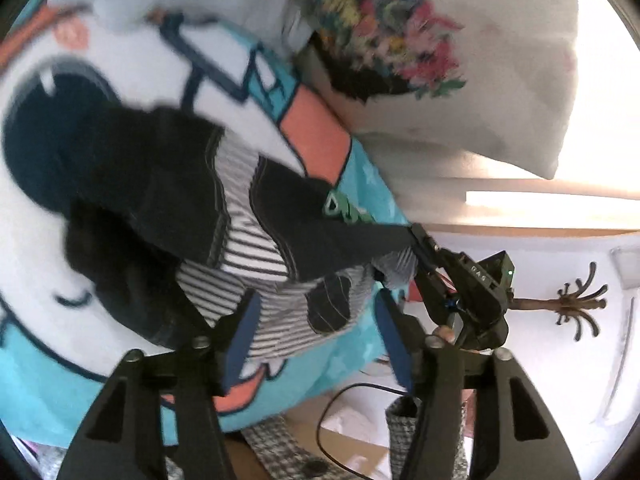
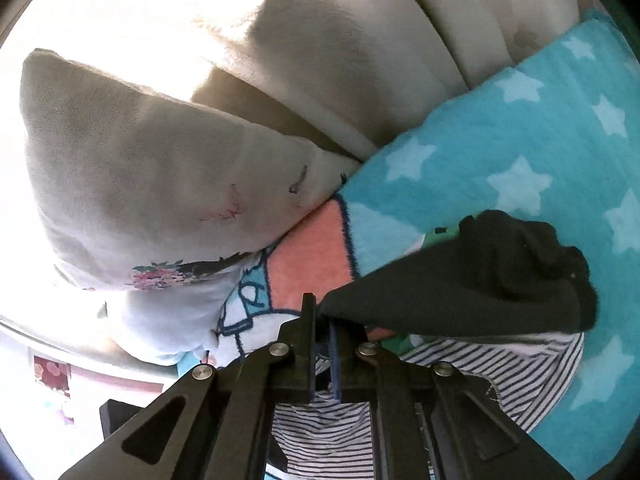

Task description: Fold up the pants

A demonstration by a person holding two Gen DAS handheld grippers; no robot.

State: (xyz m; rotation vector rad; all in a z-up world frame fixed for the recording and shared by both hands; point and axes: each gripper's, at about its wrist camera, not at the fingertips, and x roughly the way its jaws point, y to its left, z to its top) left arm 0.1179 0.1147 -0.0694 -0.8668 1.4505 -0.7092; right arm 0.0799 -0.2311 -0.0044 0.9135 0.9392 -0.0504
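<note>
While the right gripper (image 2: 324,320) pinches a dark edge of the pants (image 1: 168,208) low in its view, pulling it taut, likely for a fold, the left gripper (image 1: 316,336) hangs with fingers spread over the striped lining on the cartoon blanket (image 2: 520,128).

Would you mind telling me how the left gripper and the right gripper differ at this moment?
The left gripper stands open, its blue pads apart with nothing pressed between them; the right gripper is shut on the black pants. The left gripper hovers over the striped lining without touching cloth, while the right gripper pulls a corner of the pants taut and off the blue star blanket. Both are black, two-fingered, and point at the same garment.
</note>
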